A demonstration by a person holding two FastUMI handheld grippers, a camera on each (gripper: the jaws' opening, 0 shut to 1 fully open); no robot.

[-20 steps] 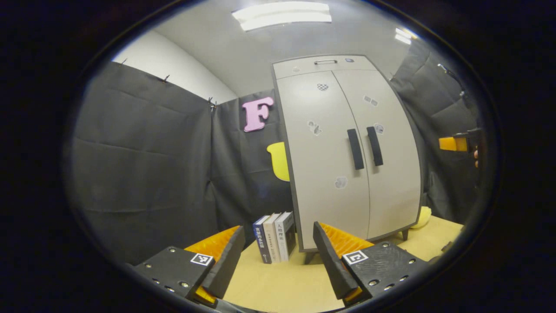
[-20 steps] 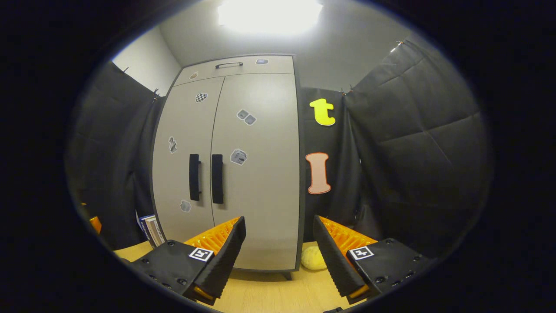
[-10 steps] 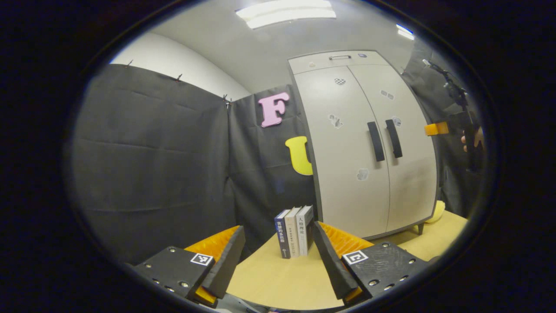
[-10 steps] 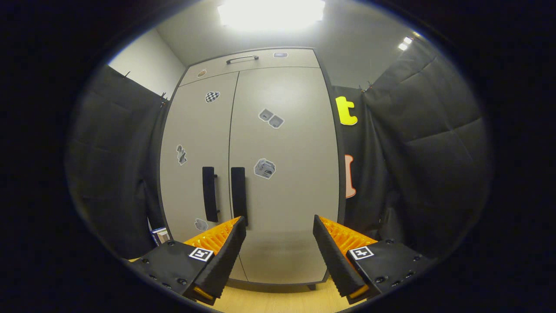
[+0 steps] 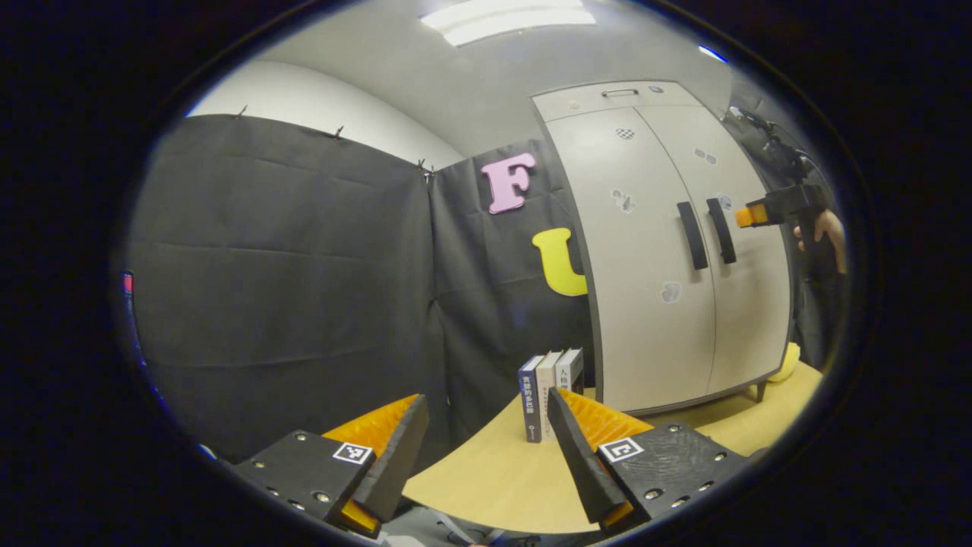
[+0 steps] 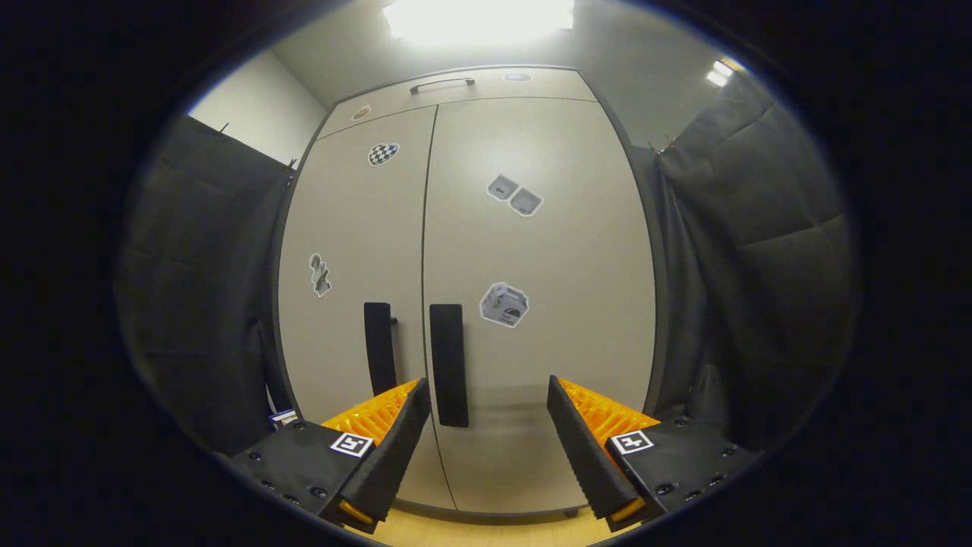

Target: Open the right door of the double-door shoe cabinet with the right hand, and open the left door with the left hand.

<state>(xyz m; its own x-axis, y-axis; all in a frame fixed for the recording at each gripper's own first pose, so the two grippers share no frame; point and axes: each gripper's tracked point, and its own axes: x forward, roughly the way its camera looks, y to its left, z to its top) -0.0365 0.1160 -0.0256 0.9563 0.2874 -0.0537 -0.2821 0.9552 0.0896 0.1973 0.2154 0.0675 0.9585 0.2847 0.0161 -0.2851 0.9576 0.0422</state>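
R gripper (image 6: 486, 425) open near R handle (image 6: 449, 365); handle bottom hidden.

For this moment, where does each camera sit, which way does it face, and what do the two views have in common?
Left gripper view: rides the left gripper, open above the table, facing the booth corner, books ahead, shoe cabinet off to the right; the right gripper and a hand show near the handles.
Right gripper view: rides the right gripper, open, facing the closed doors squarely, right door handle just left of centre between its fingers.
Shared: cabinet, both handles, door stickers.
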